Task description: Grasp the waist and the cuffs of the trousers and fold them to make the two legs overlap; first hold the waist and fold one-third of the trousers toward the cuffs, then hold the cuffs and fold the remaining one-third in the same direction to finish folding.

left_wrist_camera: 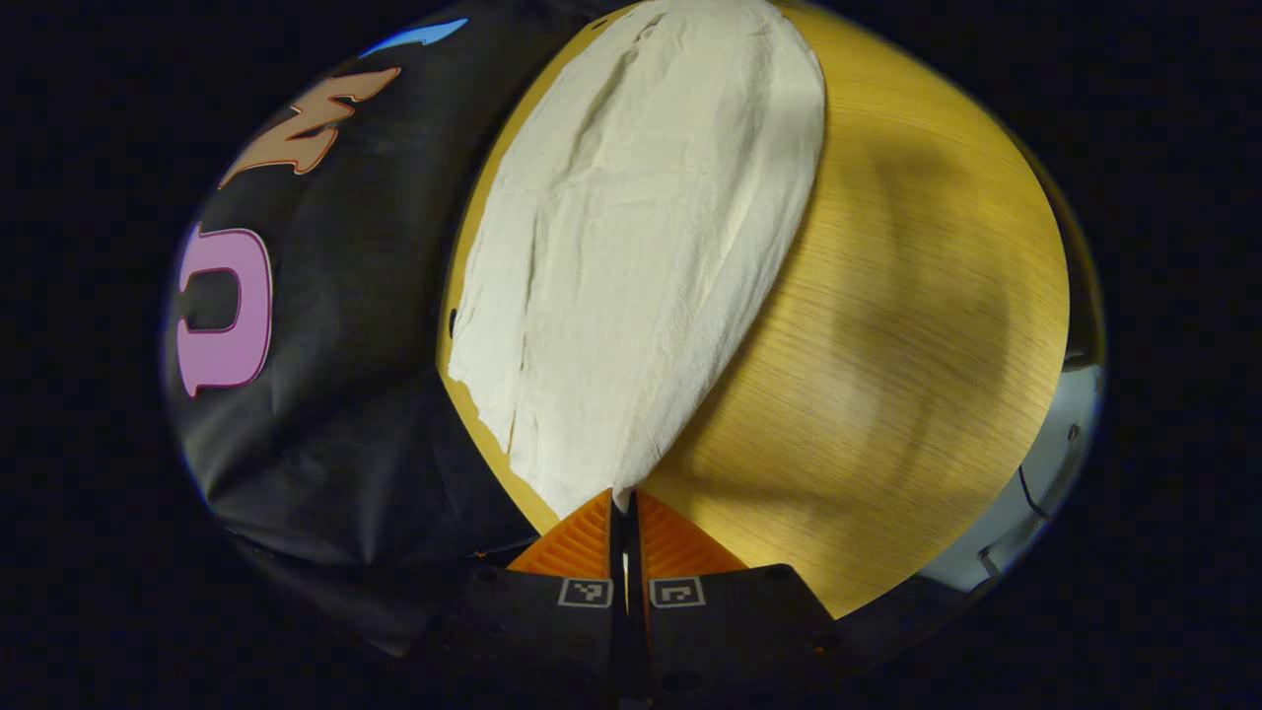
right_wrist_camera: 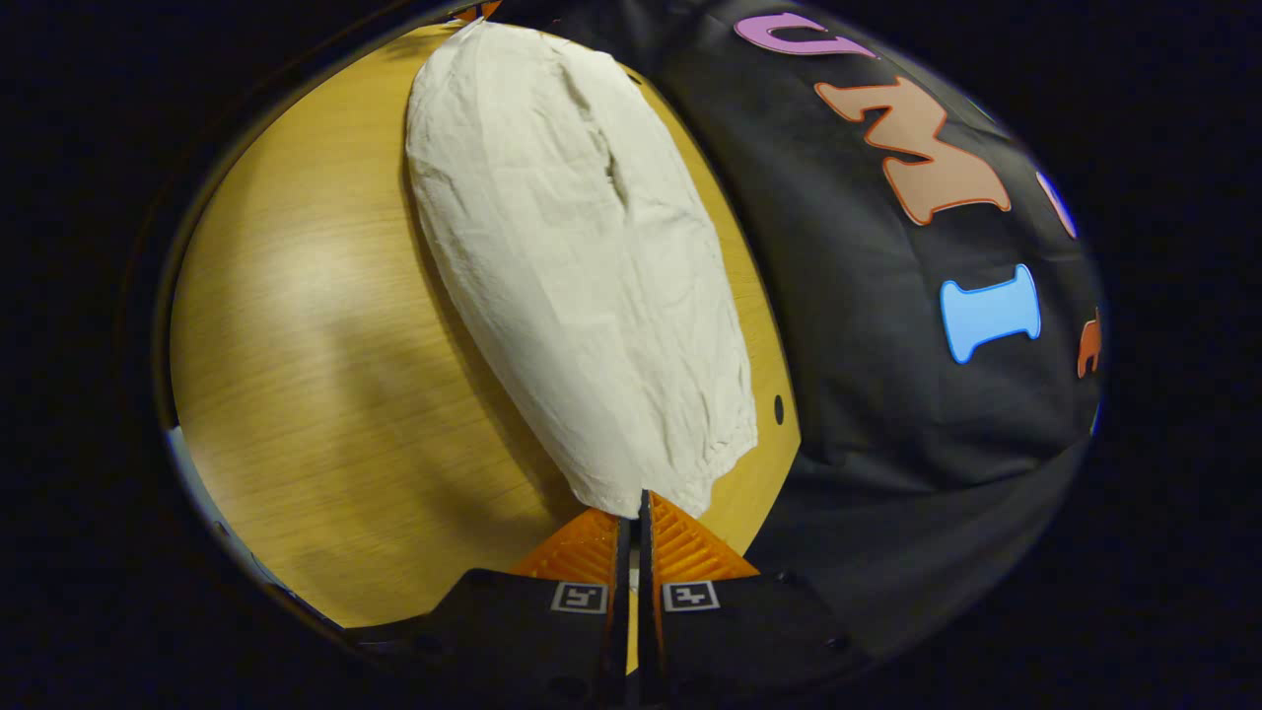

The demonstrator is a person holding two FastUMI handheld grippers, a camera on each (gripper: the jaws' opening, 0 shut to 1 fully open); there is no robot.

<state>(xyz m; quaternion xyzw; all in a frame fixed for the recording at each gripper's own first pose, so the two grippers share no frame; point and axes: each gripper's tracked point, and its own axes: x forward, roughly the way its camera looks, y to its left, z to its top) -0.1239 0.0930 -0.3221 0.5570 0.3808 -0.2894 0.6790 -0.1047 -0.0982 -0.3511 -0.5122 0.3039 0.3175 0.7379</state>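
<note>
Trousers (left_wrist_camera: 631, 247), pale and creased, lie stretched along the wooden surface (left_wrist_camera: 887, 325), close to the edge that runs beside the black cloth wall (left_wrist_camera: 345, 394). In the left gripper view, the left gripper (left_wrist_camera: 625, 503) has its fingers (left_wrist_camera: 577, 542) clenched on the nearest tip of the cloth, a small pinch of it caught between them right at the surface. From that pinch the trousers widen and run away toward the far end of the surface, with bare wood on one side and the wall on the other. In the right gripper view, the right gripper (right_wrist_camera: 636, 508) likewise has its fingers (right_wrist_camera: 690, 547) pressed together on the near end of the trousers (right_wrist_camera: 582, 266), at a ragged hem. Beyond this grip the cloth broadens, then narrows toward the far rim of the surface (right_wrist_camera: 315, 325), with the wall (right_wrist_camera: 887, 394) just beside it.
</note>
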